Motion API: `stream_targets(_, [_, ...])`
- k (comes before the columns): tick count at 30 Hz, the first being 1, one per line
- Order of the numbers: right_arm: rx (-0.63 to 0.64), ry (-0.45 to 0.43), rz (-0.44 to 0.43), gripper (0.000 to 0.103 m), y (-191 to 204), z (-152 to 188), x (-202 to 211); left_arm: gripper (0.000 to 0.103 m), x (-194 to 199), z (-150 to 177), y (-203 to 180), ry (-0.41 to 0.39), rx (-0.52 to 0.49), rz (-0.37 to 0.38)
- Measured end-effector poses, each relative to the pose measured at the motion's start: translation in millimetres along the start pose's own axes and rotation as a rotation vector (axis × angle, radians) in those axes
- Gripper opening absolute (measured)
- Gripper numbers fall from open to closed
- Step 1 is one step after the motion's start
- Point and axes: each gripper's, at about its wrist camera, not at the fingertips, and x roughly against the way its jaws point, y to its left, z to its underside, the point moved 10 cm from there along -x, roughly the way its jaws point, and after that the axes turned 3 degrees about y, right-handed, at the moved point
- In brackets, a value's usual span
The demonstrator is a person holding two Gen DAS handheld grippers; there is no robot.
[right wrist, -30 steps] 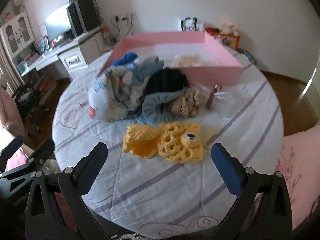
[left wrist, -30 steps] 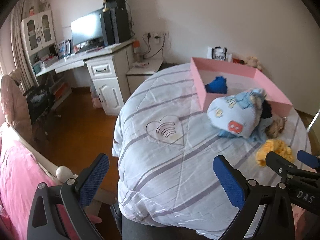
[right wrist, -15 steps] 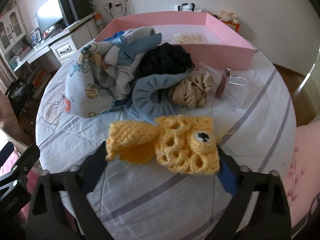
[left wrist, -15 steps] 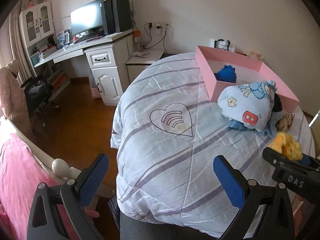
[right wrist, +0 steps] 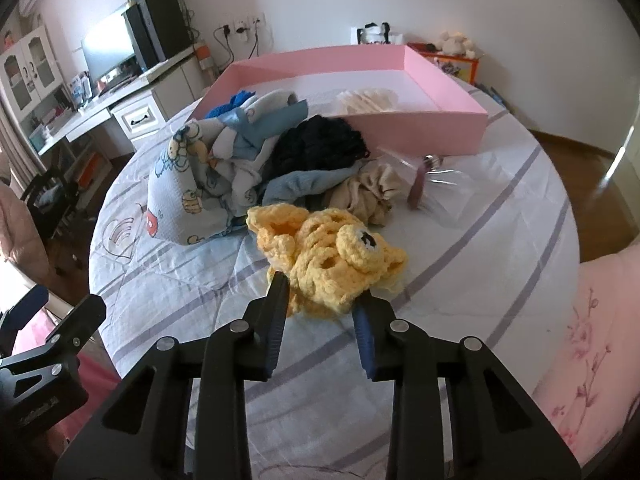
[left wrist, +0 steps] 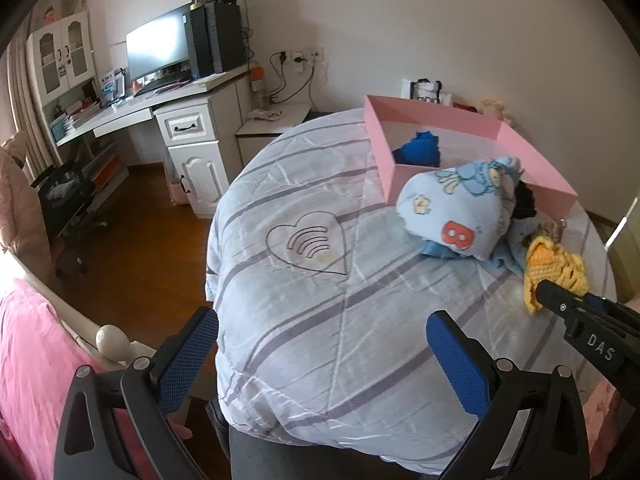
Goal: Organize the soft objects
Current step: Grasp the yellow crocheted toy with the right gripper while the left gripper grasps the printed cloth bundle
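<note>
"DAS" is showing on the right tongs [left wrist: 560, 300], which have just been closing and are pinching the yellow crochet piece [right wrist: 332, 264] near the pink tray [right wrist: 420, 128]; the left tongs [left wrist: 320, 344] are hanging open.

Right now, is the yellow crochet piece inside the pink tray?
No, the crochet piece lies on the quilt, short of the tray.

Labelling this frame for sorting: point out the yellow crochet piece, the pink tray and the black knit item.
yellow crochet piece [right wrist: 320, 268], right wrist view, its looped middle.
pink tray [right wrist: 420, 130], right wrist view, near outer wall.
black knit item [right wrist: 320, 144], right wrist view, its top.
</note>
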Motion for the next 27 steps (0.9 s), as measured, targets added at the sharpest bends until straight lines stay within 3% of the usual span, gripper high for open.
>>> stream_targets(10, [-0.091,-0.106,0.032,0.029,-50.8,-14.6,37.1,0.103,10.6,-18.9,-28.8,-0.026,0.007,0.030])
stream_targets(24, [-0.146,-0.060,0.022,0.029,-93.9,-29.2,5.9,0.103,-33.9,-64.4,-84.0,0.013,-0.015,0.096])
stream_targets(26, [-0.152,-0.055,0.020,0.029,-96.5,-32.1,-0.2,0.098,-44.0,-67.2,-92.2,0.030,-0.020,0.130])
stream_targets(27, [-0.155,-0.053,0.018,0.029,-97.8,-33.0,-2.6,0.086,-48.2,-67.8,-94.9,0.039,-0.025,0.145])
